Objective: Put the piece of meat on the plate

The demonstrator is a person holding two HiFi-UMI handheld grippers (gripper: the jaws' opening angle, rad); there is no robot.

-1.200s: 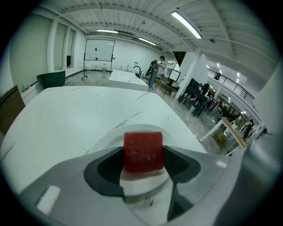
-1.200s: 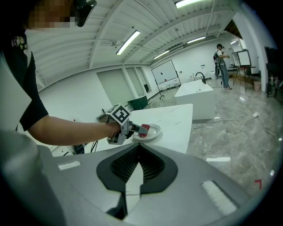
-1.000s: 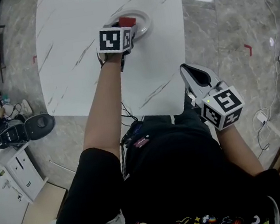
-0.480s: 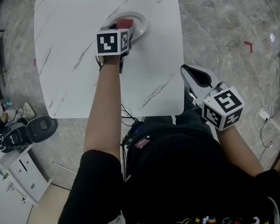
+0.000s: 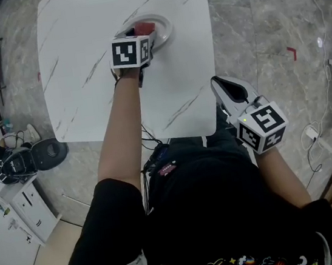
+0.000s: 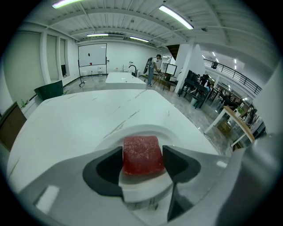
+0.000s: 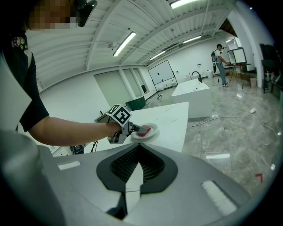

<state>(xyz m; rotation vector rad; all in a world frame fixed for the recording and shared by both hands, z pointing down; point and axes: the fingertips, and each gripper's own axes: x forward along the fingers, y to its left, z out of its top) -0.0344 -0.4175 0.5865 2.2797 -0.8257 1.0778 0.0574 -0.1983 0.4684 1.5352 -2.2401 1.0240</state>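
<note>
White marble-veined table [image 5: 82, 61] fills the middle of a big, bright hall with strip lights overhead and grey stone floor all round. From where I stand, the person leans over the near edge with the left arm stretched far out. The left tongs [image 6: 142, 160] are pinching the piece of meat [image 6: 140, 149], a stubby red block, one jaw pressed to each flank. It sits squarely between the tips, with no long side I can pick out from this angle. Straight beyond and beneath the tips lies the plate [image 6: 188, 136], white and shallow, so the meat is already over its middle. Whether the underside touches the plate I cannot tell.

The right tongs [image 7: 139, 148] are pressed together on nothing, held low by the person's right hip, off the table's near edge and well apart from the plate. The left hand is the only one placed to finish.

My guess is that little remains: settle the block straight down if it is not yet resting, then spread the jaws sideways and draw back toward the body without dragging the meat off the rim.
</note>
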